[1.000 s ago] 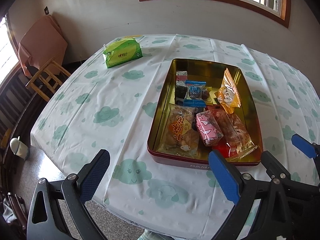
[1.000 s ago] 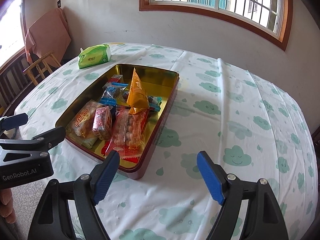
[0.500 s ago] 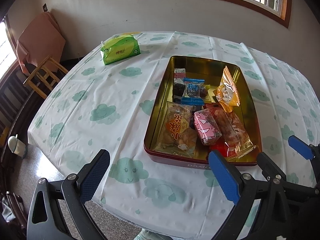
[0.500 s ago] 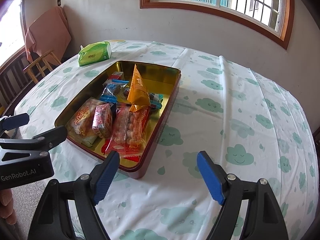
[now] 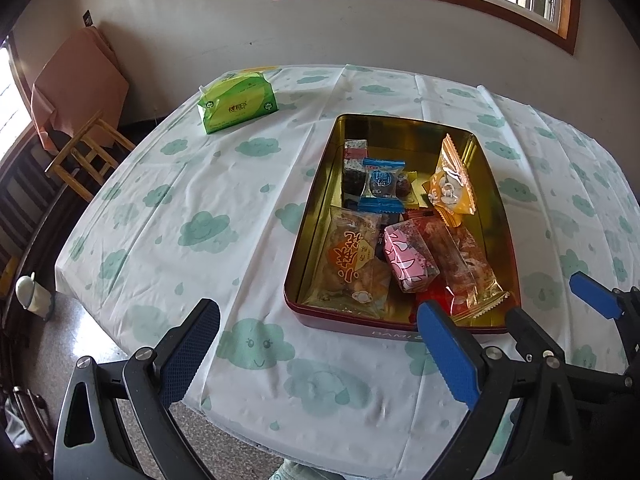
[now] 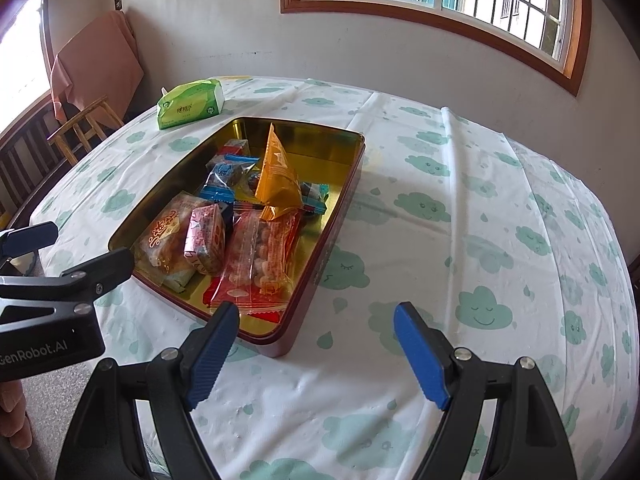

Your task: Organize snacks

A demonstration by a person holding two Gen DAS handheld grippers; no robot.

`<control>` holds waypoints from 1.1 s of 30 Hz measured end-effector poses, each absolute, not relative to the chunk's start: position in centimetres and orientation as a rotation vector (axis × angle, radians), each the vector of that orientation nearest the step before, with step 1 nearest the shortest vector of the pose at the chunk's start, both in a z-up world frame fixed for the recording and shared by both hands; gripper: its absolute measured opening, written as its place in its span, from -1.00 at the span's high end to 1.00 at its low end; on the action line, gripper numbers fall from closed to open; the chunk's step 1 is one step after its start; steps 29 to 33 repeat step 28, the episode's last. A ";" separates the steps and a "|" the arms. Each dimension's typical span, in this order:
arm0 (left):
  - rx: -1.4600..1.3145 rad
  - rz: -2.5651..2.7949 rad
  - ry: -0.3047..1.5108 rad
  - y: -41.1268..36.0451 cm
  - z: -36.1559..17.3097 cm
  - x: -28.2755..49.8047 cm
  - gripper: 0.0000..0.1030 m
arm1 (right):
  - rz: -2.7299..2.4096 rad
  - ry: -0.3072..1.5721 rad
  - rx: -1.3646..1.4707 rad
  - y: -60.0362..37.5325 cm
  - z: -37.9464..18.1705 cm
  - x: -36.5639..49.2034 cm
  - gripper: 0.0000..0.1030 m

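The snacks lie in an open gold-lined tin (image 5: 496, 184) with a dark red outer wall, which stands on the worktop (image 5: 224, 184) under a white cloth printed with green clouds. Inside the tin, an orange packet (image 5: 450, 184) leans against the right wall, a blue-ended wrapper (image 5: 382, 184) lies left of it, and nearer the front edge sit a clear pastry pack with an orange label (image 5: 352, 264), a pink wrapped block (image 5: 408, 260) and a red-and-clear packet (image 5: 464, 272). The far third of the tin floor is bare. A green tissue pack (image 5: 238, 102) lies on the worktop well beyond the tin's far left corner. The left gripper (image 5: 316, 354) is held above the worktop at the tin's near left corner, jaws wide apart, nothing between them. The right gripper (image 6: 316, 354) is held at the tin's near right corner, jaws equally wide, nothing held. Only the left view shows the floor and a white cup (image 5: 32, 294) left of the worktop; only the right view shows part of a hand (image 6: 14, 416) under the left gripper's body. Both show a wooden chair (image 6: 86, 128) draped with pink cloth.
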State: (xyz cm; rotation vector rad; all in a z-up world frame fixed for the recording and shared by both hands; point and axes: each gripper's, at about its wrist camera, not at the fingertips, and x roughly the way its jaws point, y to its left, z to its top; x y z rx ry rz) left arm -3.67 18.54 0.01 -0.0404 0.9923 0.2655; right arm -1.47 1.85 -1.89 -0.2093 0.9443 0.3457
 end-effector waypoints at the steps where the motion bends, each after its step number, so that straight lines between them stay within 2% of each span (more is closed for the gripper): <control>1: -0.042 0.262 0.992 18.5 0.0 -3.7 -0.91 | 0.344 0.945 -0.208 1.8 -1.9 -1.4 -0.59; 10: -0.049 0.240 0.996 18.4 0.1 -3.7 -0.91 | 0.354 0.956 -0.197 1.7 -2.0 -1.4 -0.59; 14: -0.056 0.231 0.996 18.3 0.2 -3.7 -0.99 | 0.353 0.957 -0.196 1.7 -2.0 -1.4 -0.59; 33: -0.096 0.239 0.974 19.3 0.7 -4.0 -1.00 | 0.355 0.958 -0.188 1.7 -1.9 -1.5 -0.59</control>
